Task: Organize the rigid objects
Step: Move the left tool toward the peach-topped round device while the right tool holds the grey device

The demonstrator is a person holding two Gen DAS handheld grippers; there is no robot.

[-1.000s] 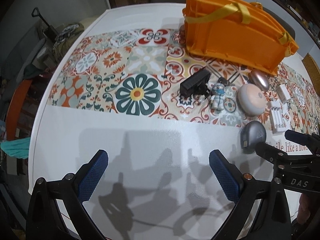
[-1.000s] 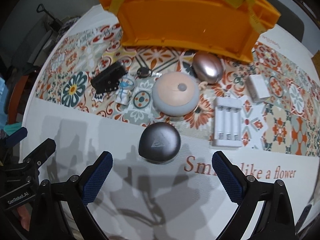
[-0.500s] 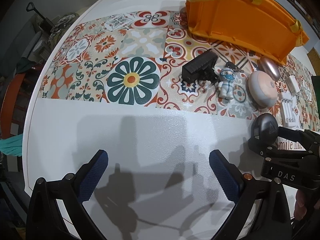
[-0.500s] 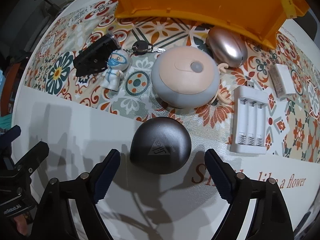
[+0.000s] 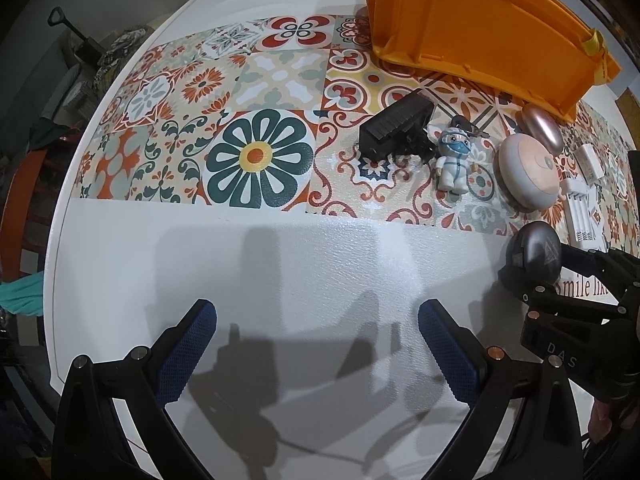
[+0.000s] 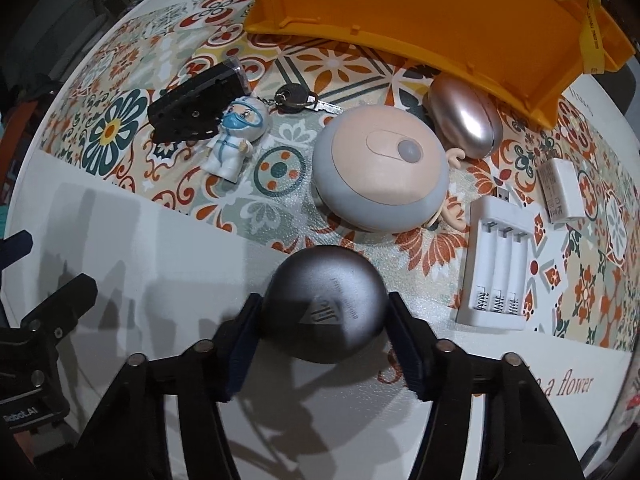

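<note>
Jaws of right gripper (image 6: 324, 340) just closed onto dark grey round case (image 6: 326, 304), pads touching its sides; left gripper (image 5: 316, 348) gapes over bare white table (image 5: 280, 272).

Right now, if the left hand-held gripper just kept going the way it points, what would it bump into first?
Probably just the bare white table. The left hand-held gripper is open with nothing between its fingers, pointing steeply down at the plain surface; the toys and the orange bin lie farther off.

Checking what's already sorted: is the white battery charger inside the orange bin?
No, the white battery charger lies on the patterned mat outside the orange bin.
</note>
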